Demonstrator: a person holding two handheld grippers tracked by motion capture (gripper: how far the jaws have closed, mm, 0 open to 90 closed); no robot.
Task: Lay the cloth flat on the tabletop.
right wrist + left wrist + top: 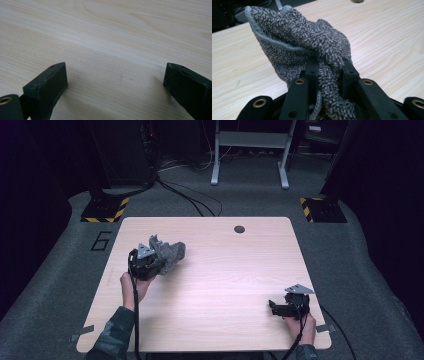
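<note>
The left gripper, left of centre in the high view, pinches a bunched grey towel between its 2 jaws; in the left gripper view the towel rises from the jaws toward the upper left, over the wooden table. The right gripper, at the lower right of the high view, has its jaws spread wide with bare tabletop between them.

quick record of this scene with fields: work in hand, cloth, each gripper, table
work in hand: handling a grey cloth on a wooden table
cloth: grey towel, bunched, pinched between the left gripper's jaws, rest of it standing up past them
left gripper: shut on the towel, near the table's left side
right gripper: jaws wide apart, nothing between them, low over bare wood near the right front corner
table: light wood table, small dark round spot near the far edge
</note>
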